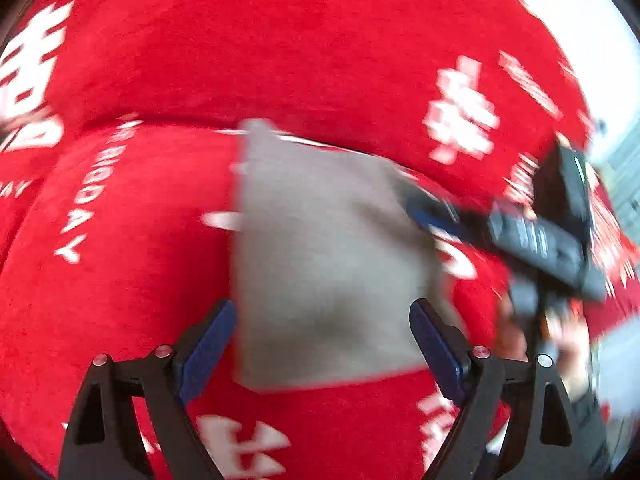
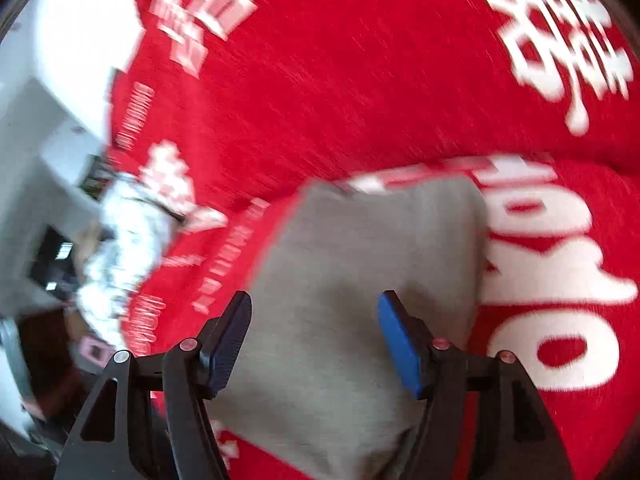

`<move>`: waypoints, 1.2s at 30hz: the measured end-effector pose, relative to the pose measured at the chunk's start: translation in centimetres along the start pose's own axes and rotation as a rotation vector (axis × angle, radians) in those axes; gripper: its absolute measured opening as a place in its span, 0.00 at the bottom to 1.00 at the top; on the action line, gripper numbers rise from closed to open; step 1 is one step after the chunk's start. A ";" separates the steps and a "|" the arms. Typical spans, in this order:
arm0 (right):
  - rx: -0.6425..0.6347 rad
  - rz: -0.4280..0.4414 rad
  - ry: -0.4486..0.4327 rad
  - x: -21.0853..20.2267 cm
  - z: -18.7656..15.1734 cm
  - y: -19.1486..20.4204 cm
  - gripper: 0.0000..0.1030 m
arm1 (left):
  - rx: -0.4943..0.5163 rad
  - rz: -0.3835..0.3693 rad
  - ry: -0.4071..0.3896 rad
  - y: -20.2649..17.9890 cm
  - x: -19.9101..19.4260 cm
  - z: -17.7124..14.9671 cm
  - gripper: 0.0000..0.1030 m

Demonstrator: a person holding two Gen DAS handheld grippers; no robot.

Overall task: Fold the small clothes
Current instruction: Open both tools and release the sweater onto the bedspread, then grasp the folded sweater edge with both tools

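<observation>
A small grey garment lies folded into a flat rectangle on a red cloth with white lettering. My left gripper is open and hovers over the garment's near edge, with nothing between its blue pads. The right gripper shows at the garment's right edge in the left wrist view. In the right wrist view the grey garment lies under my open right gripper, which holds nothing. Both views are motion-blurred.
The red cloth covers the whole work surface. In the right wrist view a person's patterned white sleeve and white furniture show beyond the cloth's left edge. A bright white area lies at the upper right of the left wrist view.
</observation>
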State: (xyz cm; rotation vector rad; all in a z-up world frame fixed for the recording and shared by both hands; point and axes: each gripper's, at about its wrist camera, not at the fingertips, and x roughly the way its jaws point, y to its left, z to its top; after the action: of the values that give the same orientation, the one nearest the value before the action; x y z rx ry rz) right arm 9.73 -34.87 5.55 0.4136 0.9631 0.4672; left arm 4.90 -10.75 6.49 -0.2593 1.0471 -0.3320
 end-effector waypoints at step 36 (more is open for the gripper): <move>0.117 -0.161 0.024 3.3 -1.2 -1.3 0.41 | 0.042 -0.084 0.127 1.7 9.5 6.4 0.51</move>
State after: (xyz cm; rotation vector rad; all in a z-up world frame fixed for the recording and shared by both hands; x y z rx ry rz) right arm 10.60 -33.98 1.99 0.4333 1.0418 0.2715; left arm 15.11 -12.50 1.32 -0.2471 1.1552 -0.4502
